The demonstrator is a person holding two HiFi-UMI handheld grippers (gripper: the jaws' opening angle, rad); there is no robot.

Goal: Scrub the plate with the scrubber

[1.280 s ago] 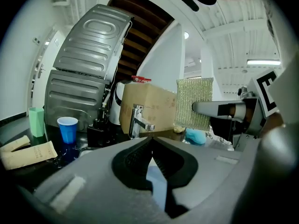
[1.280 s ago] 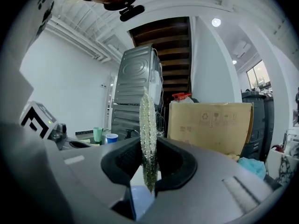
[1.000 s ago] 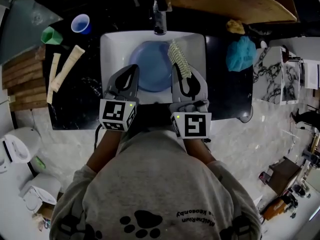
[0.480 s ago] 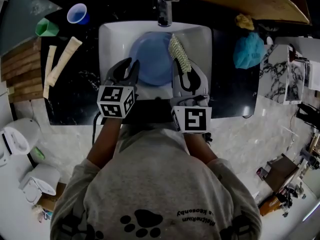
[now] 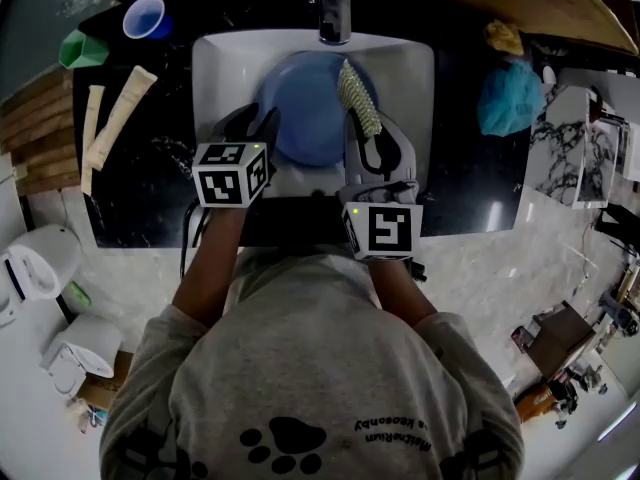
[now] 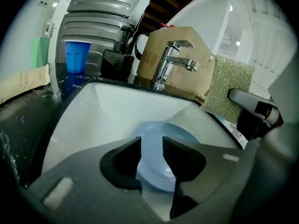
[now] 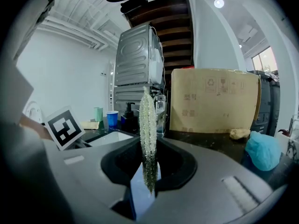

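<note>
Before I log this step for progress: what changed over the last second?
Both grippers sank toward the plate. The left gripper has just been opening, the plate's edge showing in its gap, not gripped. The right gripper stays shut on the scrubber; plate stays in the sink.

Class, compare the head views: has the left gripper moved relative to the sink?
Yes. The left gripper has moved forward over the sink rim toward the plate; its jaws have just been opening, with nothing clamped between them.

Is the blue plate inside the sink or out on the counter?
In the sink. The blue plate lies on its white bottom, walls all around, below the faucet.
</note>
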